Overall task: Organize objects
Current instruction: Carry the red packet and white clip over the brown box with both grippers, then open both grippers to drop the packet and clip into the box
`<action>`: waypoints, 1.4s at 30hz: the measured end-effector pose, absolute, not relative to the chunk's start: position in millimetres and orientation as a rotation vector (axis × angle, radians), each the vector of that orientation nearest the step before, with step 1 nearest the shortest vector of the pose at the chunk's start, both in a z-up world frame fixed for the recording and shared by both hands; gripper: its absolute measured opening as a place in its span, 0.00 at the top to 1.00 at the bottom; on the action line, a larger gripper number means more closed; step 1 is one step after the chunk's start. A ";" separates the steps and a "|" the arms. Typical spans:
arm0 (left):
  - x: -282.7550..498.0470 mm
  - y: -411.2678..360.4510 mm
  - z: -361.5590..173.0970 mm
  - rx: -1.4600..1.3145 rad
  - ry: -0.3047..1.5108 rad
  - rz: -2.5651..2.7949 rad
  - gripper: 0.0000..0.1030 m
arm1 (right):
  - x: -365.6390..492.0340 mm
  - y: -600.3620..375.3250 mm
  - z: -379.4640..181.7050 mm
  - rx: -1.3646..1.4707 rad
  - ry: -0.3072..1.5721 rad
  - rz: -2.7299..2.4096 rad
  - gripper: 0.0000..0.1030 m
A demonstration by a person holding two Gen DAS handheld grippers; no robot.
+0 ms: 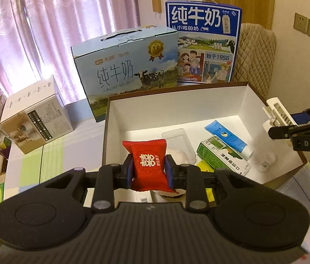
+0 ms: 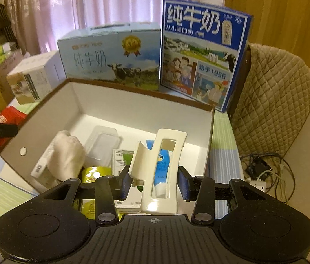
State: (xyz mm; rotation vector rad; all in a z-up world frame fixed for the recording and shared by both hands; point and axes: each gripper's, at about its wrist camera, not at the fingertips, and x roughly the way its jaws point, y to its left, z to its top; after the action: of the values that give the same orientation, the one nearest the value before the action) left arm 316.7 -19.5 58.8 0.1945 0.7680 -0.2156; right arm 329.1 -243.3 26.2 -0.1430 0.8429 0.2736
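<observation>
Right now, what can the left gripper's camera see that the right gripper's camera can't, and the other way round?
Only the left wrist view shows the wall sockets and a small clear bottle in the open box. Only the right wrist view shows the tangled cables, a white cloth bundle and a gold packet. Both show the box, the blue tube, two milk cartons, the red packet in the left gripper and the white clip in the right gripper.
</observation>
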 end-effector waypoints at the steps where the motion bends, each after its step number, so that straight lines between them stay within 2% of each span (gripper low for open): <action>1: 318.3 -20.8 56.9 0.197 0.771 -0.218 0.76 | 333.2 -242.4 22.3 -0.152 0.855 0.269 0.61; 17: 337.2 -34.8 33.6 0.232 0.802 -0.232 0.76 | 366.9 -237.9 -7.0 -0.214 0.901 0.207 0.60; 26: 343.1 -33.9 23.8 0.237 0.809 -0.230 0.76 | 380.3 -236.7 -10.4 -0.244 0.809 0.136 0.60; 31: 342.9 -31.8 22.2 0.240 0.807 -0.230 0.76 | 382.0 -246.7 -0.6 -0.161 0.780 0.151 0.56; 42: 353.7 -24.5 19.4 0.231 0.807 -0.208 0.76 | 360.3 -259.5 -2.4 -0.066 0.807 0.261 0.56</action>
State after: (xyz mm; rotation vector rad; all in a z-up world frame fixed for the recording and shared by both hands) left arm 353.7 -24.5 19.4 0.2307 0.8072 -0.2084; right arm 360.3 -259.5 -2.4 -0.0655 0.8066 0.2609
